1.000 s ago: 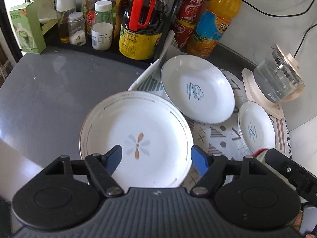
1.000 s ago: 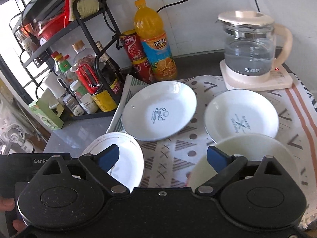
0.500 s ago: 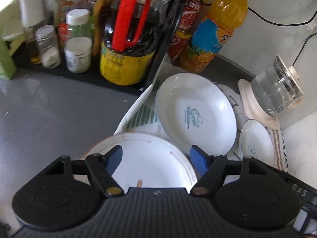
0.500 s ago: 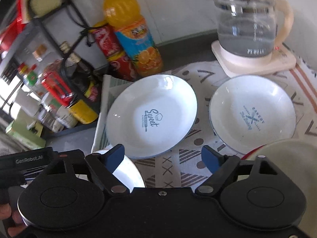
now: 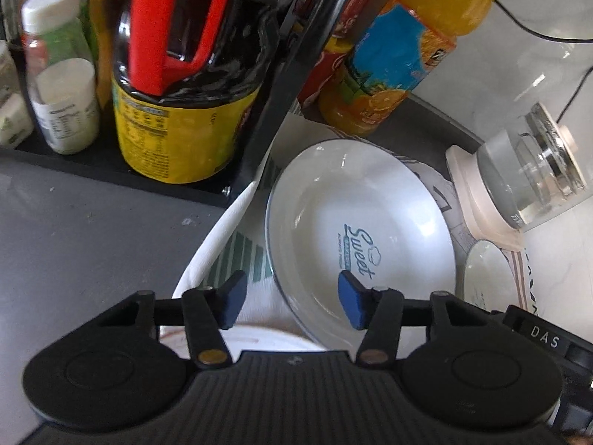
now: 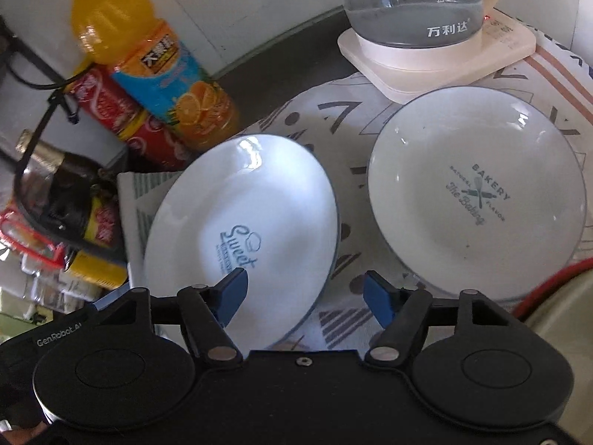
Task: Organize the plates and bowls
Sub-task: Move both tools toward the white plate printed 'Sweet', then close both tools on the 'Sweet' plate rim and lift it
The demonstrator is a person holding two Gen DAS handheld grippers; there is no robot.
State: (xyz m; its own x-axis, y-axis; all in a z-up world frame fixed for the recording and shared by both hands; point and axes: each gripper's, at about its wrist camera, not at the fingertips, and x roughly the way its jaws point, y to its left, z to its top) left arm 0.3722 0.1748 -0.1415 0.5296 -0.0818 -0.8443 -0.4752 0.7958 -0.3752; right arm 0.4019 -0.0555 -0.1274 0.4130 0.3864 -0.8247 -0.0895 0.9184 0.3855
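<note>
Right now the left gripper [image 5: 291,299] is half open with its jaws closing, and the near left rim of the Sweet plate [image 5: 361,244] lies between its 2 blue pads [image 5: 232,298], which do not press on it: 1 pad is over the cloth [image 5: 229,256] outside the rim, the other over the plate's well. The right gripper [image 6: 304,296] is likewise half open and closing, straddling the near right rim of that same Sweet plate [image 6: 241,237], 1 pad [image 6: 233,293] over its white surface, the other over the cloth [image 6: 344,170] beside it; nothing is gripped. Taking the Sweet plate as the landmark, it rests on the patterned cloth, seemingly tipped up on 1 side. Just to its right, close but apart, sits the Bakery plate [image 6: 478,200], also on the cloth; from the left wrist only an edge of it [image 5: 489,278] shows. Nearer the left gripper than the Sweet plate, a plate with a brown rim line [image 5: 259,339] peeks out just under that gripper's body, its edge tucked below the Sweet plate's rim. Behind the Sweet plate stands an orange juice bottle [image 6: 148,59] with red cans [image 6: 122,118] beside it, and behind and to the right a glass kettle [image 6: 418,3] on a cream base. To the left and behind, a black rack [image 5: 281,85] holds a dark bottle [image 5: 185,85] with a red handle and a white-capped jar [image 5: 59,74]. At the right, near the Bakery plate, the pale rim of a bowl [image 6: 556,319] with a red edge is partly cut off.
</note>
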